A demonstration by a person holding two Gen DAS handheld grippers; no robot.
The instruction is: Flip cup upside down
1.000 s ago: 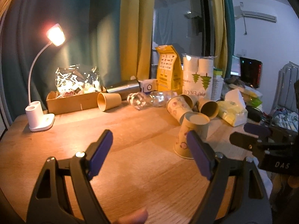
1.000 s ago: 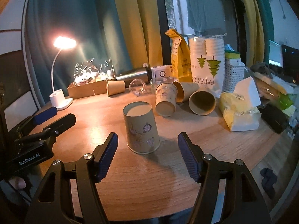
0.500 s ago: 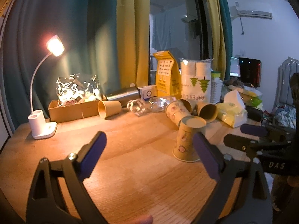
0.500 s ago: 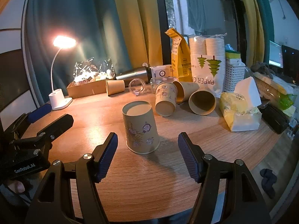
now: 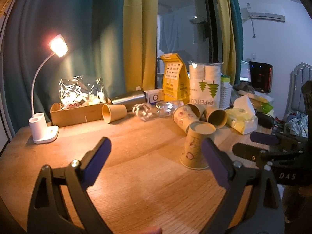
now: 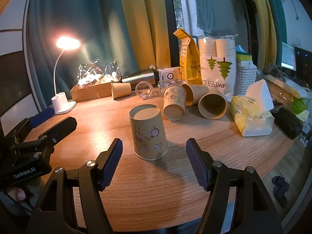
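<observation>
Two grippers hover low over the wooden tabletop [image 6: 175, 191], and neither holds anything. In the right wrist view, at nine o'clock, the left gripper [image 6: 50, 117] reaches in from the edge with its jaws apart. Past it, toward ten o'clock, a lit white desk lamp [image 6: 62, 105] stands beside a cardboard box [image 6: 91, 93] holding a crinkled plastic bag. A plain brown cup [image 6: 120, 90] lies on its side just right of the box, with a steel flask [image 6: 140, 77] behind it.

At the centre, the printed paper cup [image 6: 149, 134] stands upside down, rim on the wood and base up. It sits just ahead of the right gripper [image 6: 154, 159], whose jaws are spread wide to either side of it and touch nothing.

Toward one o'clock, three more cups [image 6: 195, 101] lie tipped in a cluster, backed by a yellow bag [image 6: 187, 58] and a sleeve of paper cups [image 6: 216, 66]. At three o'clock rests a tissue pack [image 6: 251, 115].

In the left wrist view, the left gripper [image 5: 156, 163] has its jaws wide apart over bare wood, and the inverted cup [image 5: 195, 146] stands at about three o'clock, partly behind the right-hand finger [image 5: 216, 165]. The right gripper [image 5: 259, 148] enters from the far right.
</observation>
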